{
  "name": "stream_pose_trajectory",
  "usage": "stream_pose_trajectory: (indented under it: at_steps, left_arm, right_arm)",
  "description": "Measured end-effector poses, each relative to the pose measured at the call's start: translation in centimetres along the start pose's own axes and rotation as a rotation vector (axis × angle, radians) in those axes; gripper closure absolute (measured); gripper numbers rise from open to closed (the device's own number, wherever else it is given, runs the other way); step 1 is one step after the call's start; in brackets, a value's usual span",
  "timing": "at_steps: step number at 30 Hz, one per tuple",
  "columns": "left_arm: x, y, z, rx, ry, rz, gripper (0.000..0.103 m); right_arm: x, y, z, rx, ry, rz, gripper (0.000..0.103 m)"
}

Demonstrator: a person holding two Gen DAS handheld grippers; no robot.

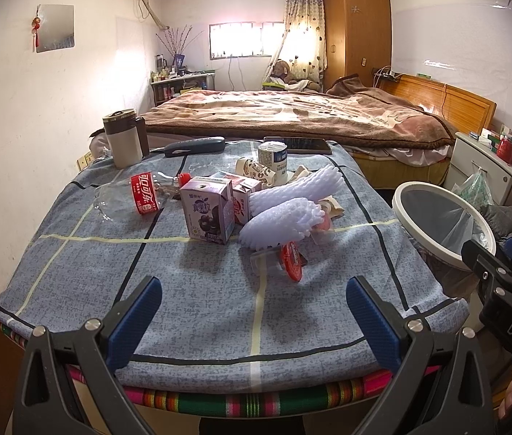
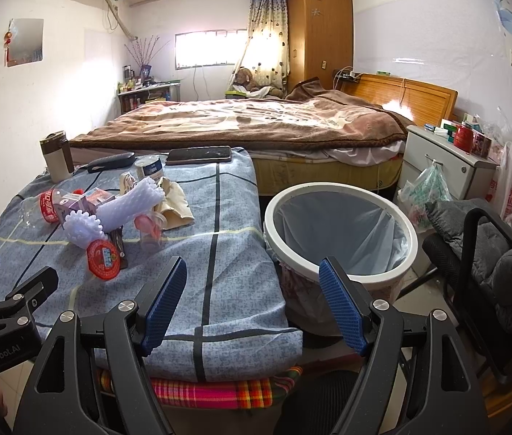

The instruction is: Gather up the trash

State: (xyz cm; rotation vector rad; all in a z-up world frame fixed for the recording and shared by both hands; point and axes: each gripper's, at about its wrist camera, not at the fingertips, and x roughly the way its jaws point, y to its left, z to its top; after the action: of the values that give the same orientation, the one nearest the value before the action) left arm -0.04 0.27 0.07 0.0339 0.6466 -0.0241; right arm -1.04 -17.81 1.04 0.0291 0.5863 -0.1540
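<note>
On the cloth-covered table (image 1: 74,290) | trash heap mid-table: purple carton (image 1: 207,214), foam nets (image 1: 281,217), cola bottle (image 1: 136,195) | lined bin (image 2: 341,233) beside table edge, likely for short drops | left gripper (image 1: 252,322) and right gripper (image 2: 252,308) both spread, empty, near edge | nothing collected yet.

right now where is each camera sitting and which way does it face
Left wrist: on the left hand-held gripper, open, facing the trash pile and purple carton; right hand-held gripper at its right edge.
Right wrist: on the right hand-held gripper, open, facing the table corner and bin.
Shared: foam sleeves, bin, bed.
</note>
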Motion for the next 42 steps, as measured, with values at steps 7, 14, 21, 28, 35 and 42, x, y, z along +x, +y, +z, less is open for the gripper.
stream_pose_trajectory:
  at_steps: [7,14,21,28,35,42]
  left_arm:
    - [0.0,0.1,-0.1,-0.003,0.0,0.001,0.0]
    - [0.3,0.5,-0.2,-0.016,0.007,0.005,0.0]
    - [0.8,1.3,-0.2,-0.028,0.015,-0.019,0.0]
    - [2.5,3.3,0.1,-0.029,0.039,-0.015,0.0]
    - [4.4,6.5,0.6,-0.084,0.058,-0.038,0.005]
    - [5.6,8.8,1.3,-0.104,0.061,-0.031,0.005]
  right_arm:
    - [0.0,0.0,0.0,-0.002,0.001,-0.001,0.026]
    - [0.0,0.0,0.0,-0.001,0.001,0.0,0.026]
    - [0.6,-0.1,-0.2,0.004,0.017,0.012,0.026]
    - [2.0,0.2,-0.3,0.001,0.032,0.085,0.026]
    - [3.5,1.9,-0.3,-0.026,0.067,0.232,0.027]
    - [5.4,5.6,-0.8,-0.096,0.153,0.392,0.035]
